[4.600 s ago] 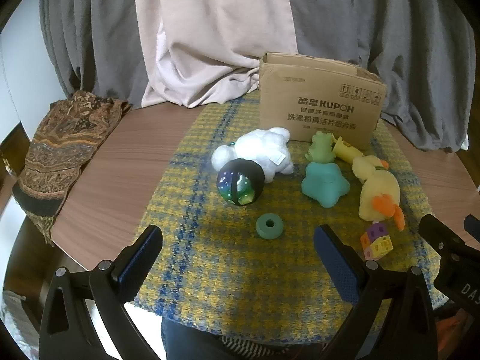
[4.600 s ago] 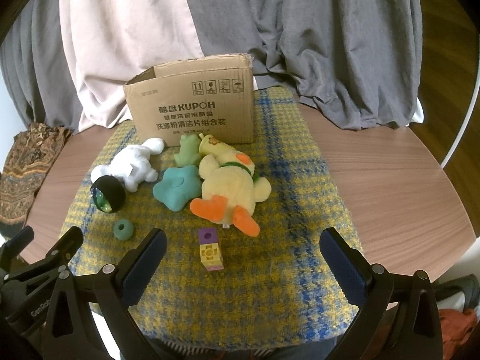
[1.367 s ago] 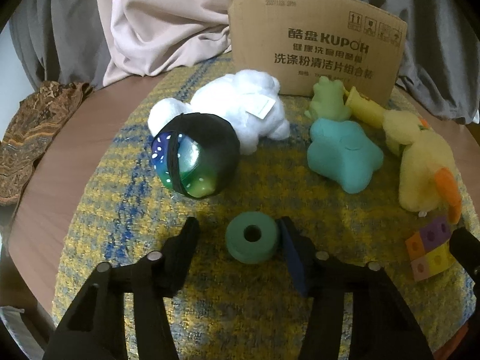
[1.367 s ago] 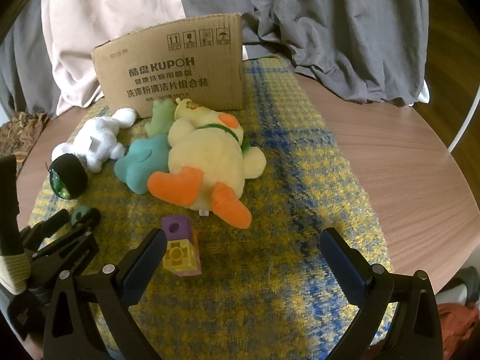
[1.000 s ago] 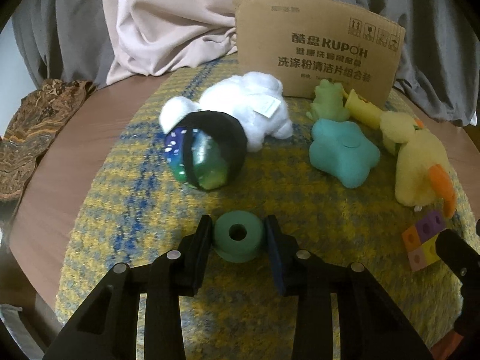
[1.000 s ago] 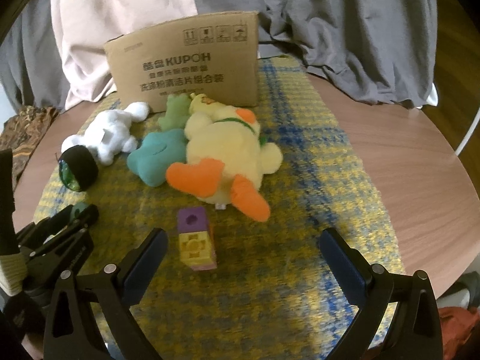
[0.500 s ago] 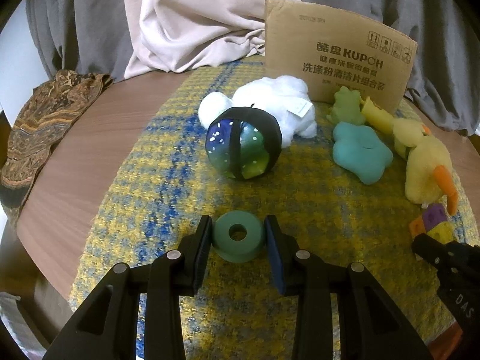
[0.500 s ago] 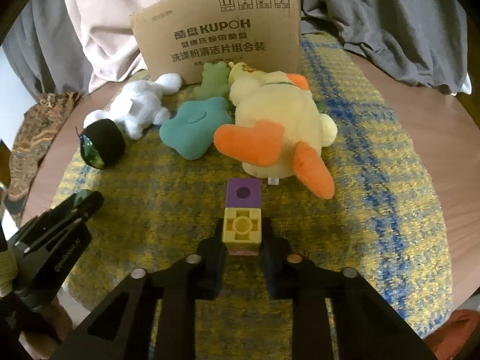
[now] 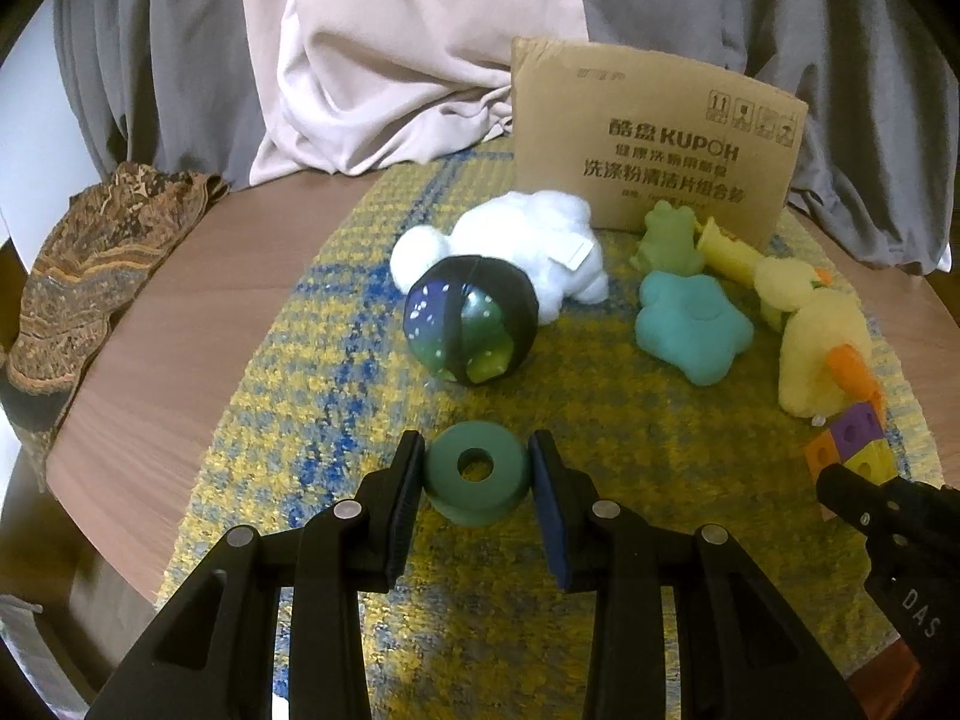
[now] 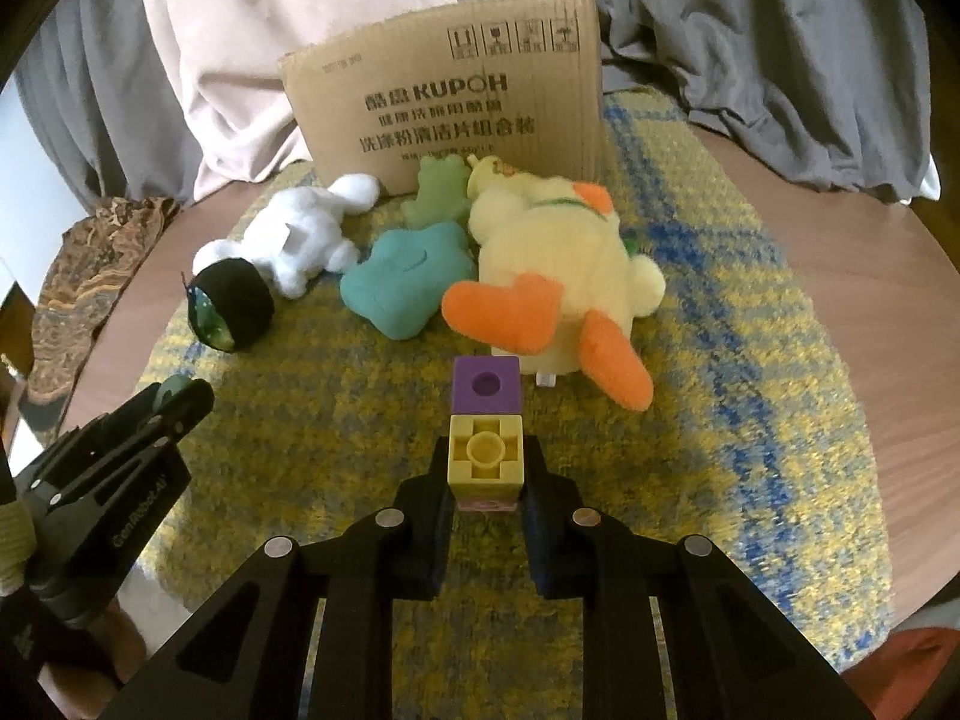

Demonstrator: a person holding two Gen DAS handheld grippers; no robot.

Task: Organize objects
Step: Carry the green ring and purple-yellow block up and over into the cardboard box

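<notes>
My left gripper [image 9: 477, 468] is shut on a dark green ring [image 9: 477, 483] and holds it above the yellow and blue checked cloth [image 9: 336, 360]. My right gripper [image 10: 485, 465] is shut on a block stack [image 10: 485, 420], yellow and purple cubes; it also shows in the left wrist view [image 9: 846, 450]. On the cloth lie a dark ball [image 9: 471, 327], a white plush [image 9: 516, 246], a teal star [image 9: 690, 324], a green frog [image 9: 666, 234] and a yellow duck plush [image 10: 552, 264]. A cardboard box [image 10: 456, 102] stands behind them.
The round wooden table [image 9: 180, 312] holds a patterned brown cloth [image 9: 90, 270] at its left edge. Grey and beige curtains [image 9: 390, 48] hang behind the box. The left gripper shows at the left of the right wrist view [image 10: 120, 450].
Since one second ago, my right gripper has closed on the block stack. My left gripper has lifted the green ring and pulled back a little from the toys.
</notes>
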